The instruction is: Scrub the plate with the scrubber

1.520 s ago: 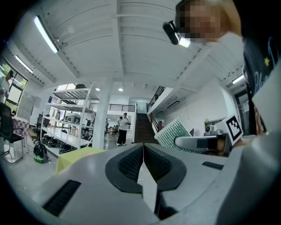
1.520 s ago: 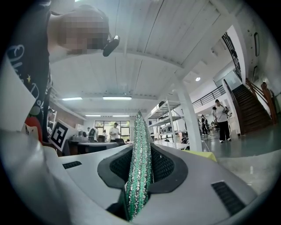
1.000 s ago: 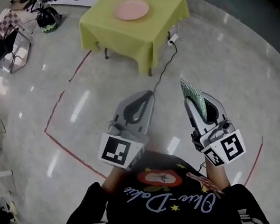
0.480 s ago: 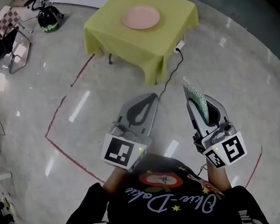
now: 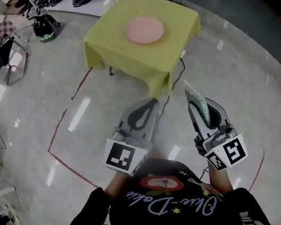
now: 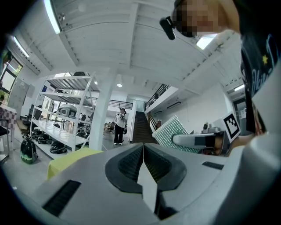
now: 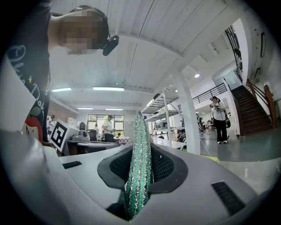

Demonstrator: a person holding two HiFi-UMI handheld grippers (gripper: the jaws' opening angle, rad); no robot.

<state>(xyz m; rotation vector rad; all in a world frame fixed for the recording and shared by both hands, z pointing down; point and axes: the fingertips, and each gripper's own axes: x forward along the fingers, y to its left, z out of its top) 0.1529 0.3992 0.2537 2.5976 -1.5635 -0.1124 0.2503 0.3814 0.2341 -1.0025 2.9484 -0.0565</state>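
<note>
The right gripper [image 5: 192,104] is clamped on a green, glittery mesh scrubber [image 5: 194,94]. The pad is thin and held on edge, and its far part stands out past the jaw tips. The left gripper [image 5: 152,103] is closed on nothing, its ribbed pads meeting along one line. The person holds both side by side, level, at the near middle of the scene, pointing toward the far side.

The pink plate [image 5: 143,29] lies flat and alone in the middle of a small square table [image 5: 112,44], which is draped in a yellow-green cloth. It sits on the far side and well apart from both grippers. A pale polished floor [image 5: 245,96] lies between, and a dark cable [image 5: 170,80] trails across it from the table's near right corner toward the person.

Scrubbing has not yet begun, so the step in hand looks like closing the gap to the table. To do it well:
- Step clear of the cable and stop where the plate is in easy reach.
- Roll the right gripper so the scrubber's broad face, not its edge, meets the plate.
- Keep the clamp firm, since the limp pad will likely fold under pressure.
- Expect the plate to slide on the loose cloth. The empty left gripper could press on the rim to steady it.
</note>
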